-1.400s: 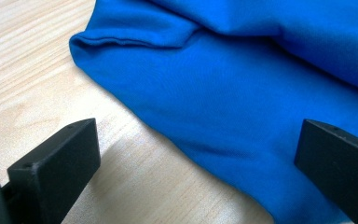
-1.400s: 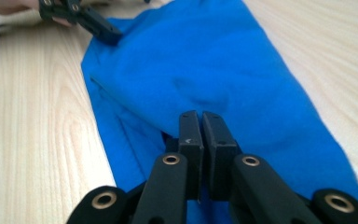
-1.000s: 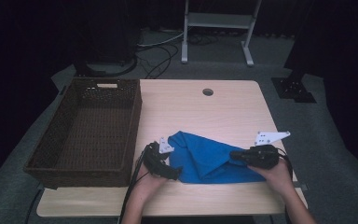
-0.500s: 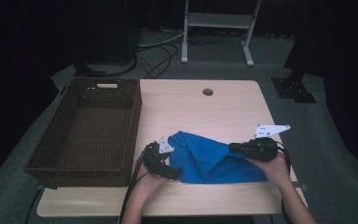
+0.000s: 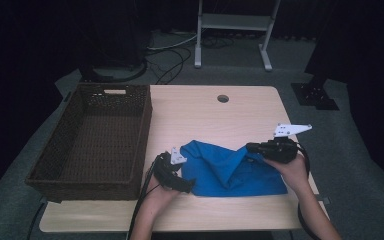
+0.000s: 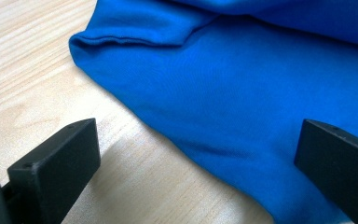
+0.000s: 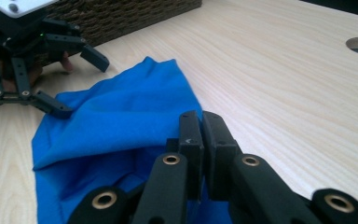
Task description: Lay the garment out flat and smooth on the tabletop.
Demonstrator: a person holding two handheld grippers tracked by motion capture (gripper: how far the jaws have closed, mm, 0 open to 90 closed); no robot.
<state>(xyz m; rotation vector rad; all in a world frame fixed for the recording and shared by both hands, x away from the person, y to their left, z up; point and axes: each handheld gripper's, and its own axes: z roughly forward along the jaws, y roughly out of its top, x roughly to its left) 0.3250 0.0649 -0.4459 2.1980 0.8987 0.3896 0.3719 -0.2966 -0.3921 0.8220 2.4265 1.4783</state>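
A blue cloth [image 5: 220, 170] lies crumpled on the wooden table [image 5: 200, 115], near the front edge. My right gripper [image 5: 250, 147] is shut on a pinch of the blue cloth [image 7: 121, 126] at its right side and holds that part up in a raised fold. The closed jaws of the right gripper [image 7: 200, 122] point toward the left hand. My left gripper [image 5: 182, 172] rests at the cloth's left edge, jaws wide open, one over the fabric and one over bare wood. In the left gripper view, the left gripper [image 6: 196, 154] straddles the edge of the blue cloth [image 6: 242, 93] without pinching it.
A dark wicker basket [image 5: 95, 135] stands on the table's left part, with its wall [image 7: 121, 14] just behind the left hand. A round cable hole [image 5: 223, 98] sits at the table's far middle. A metal stand [image 5: 230, 30] and cables lie on the floor beyond.
My right gripper has moved away from the front edge and slightly up, drawing the cloth's right side into a higher fold. The left gripper has stayed put.
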